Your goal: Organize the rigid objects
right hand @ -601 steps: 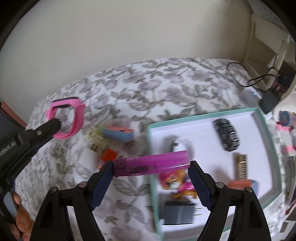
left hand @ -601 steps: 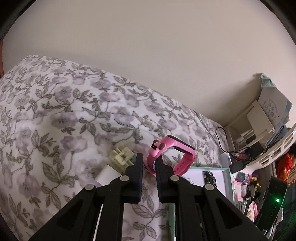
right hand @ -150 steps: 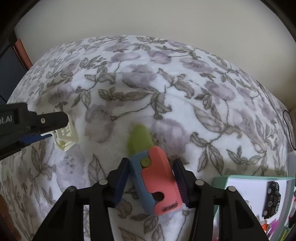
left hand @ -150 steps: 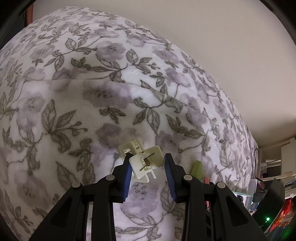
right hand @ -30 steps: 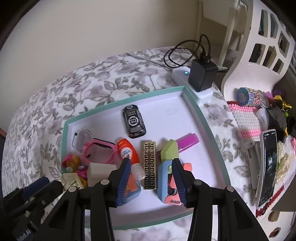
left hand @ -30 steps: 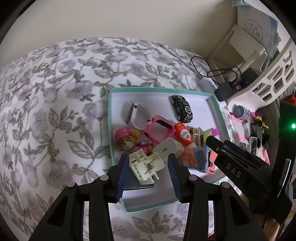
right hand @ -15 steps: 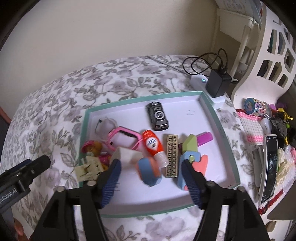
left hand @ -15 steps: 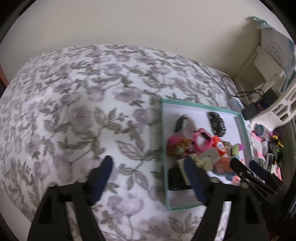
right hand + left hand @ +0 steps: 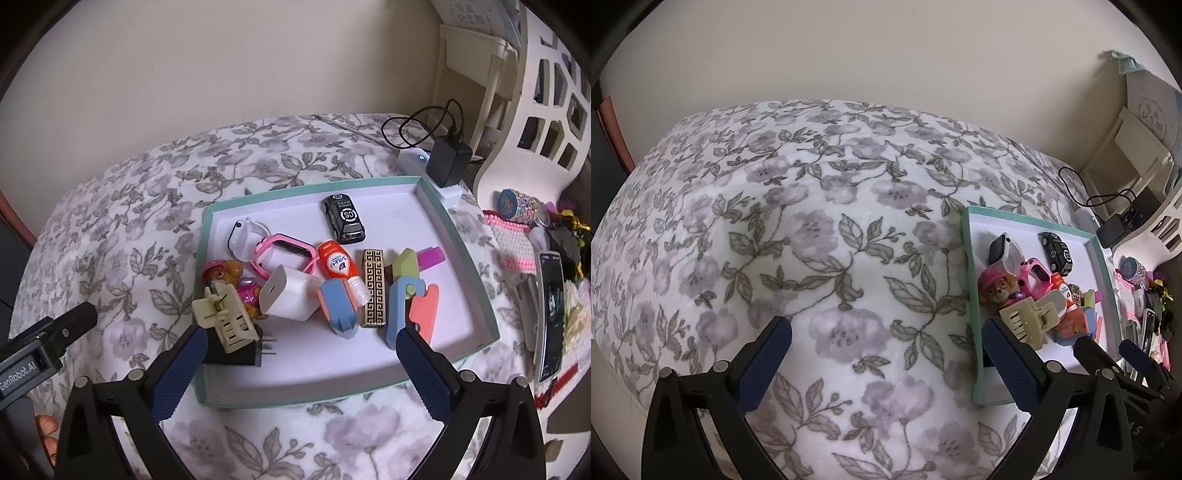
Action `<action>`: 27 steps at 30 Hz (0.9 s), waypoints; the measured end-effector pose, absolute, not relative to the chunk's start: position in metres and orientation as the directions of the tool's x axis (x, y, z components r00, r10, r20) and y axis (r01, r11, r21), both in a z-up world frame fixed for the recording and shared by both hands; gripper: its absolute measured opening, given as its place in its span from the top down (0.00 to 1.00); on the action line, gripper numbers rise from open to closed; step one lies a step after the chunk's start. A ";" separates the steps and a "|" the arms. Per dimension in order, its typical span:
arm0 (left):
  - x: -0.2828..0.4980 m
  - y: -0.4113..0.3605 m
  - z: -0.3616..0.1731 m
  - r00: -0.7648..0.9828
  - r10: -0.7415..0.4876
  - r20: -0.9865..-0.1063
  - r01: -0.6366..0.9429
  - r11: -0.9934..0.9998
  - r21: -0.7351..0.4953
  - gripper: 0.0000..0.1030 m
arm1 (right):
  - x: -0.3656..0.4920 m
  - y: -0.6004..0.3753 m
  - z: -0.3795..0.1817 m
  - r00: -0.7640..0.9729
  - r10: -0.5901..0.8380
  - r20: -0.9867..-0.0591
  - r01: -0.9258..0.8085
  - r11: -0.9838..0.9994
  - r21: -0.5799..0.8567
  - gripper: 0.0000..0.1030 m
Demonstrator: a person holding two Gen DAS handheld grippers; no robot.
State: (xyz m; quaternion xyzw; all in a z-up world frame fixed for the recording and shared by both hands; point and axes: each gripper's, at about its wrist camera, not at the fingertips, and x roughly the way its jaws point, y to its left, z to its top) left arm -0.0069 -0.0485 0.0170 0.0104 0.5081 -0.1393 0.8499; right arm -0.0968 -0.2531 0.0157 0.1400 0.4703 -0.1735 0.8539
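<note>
Both my grippers, left [image 9: 886, 350] & right [image 9: 299, 354], hung wide apart, empty, near the teal tray [image 9: 458, 236]; the cream clip [image 9: 225, 317] inside looked light, stiff, prob. best pinched across its flat sides.

A: What lies under the left gripper [image 9: 886, 343]?
B: A floral bedspread [image 9: 798, 236]; the jaws stand wide apart, holding nothing.

A: And to the right?
B: A teal-rimmed tray [image 9: 971, 295] holding a cream hair clip [image 9: 1030, 319], a pink watch [image 9: 1036, 275], a toy pup [image 9: 995, 288] and a black toy car [image 9: 1057, 251].
</note>
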 end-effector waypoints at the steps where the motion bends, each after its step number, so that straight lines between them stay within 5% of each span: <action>1: -0.008 -0.046 0.017 0.445 -0.229 -0.866 0.247 0.961 -0.127 0.00 | -0.099 -0.252 0.016 0.500 -0.165 -0.850 0.429 0.900 0.077 0.00; 27: -0.028 -0.032 0.020 0.485 -0.144 -0.863 0.277 0.961 -0.005 0.00 | -0.110 -0.235 0.023 0.514 -0.186 -0.838 0.418 0.907 0.055 0.00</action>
